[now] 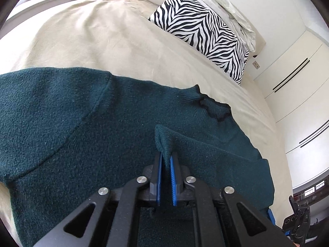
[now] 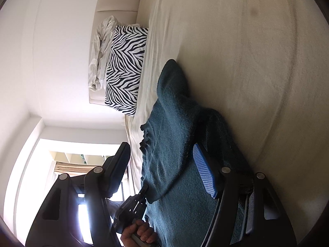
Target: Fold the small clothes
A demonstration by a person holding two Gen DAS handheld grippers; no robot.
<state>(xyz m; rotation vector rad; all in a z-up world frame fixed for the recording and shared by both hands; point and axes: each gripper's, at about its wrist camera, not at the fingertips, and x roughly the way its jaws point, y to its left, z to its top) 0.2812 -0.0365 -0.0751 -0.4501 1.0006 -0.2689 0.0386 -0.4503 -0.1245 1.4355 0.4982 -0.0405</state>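
Note:
A dark teal knit sweater lies spread on a beige bed sheet. Its collar with a dark trim points toward the pillow. My left gripper is shut on a raised fold of the sweater's ribbed edge, lifting it a little above the garment. In the right wrist view the sweater runs between the spread fingers of my right gripper, which is open; its blue pad rests against the cloth. The left gripper also shows there, held by a hand.
A zebra-print pillow and crumpled white bedding lie against the headboard. White wardrobe doors stand to the right of the bed. A window is beyond the bed's edge.

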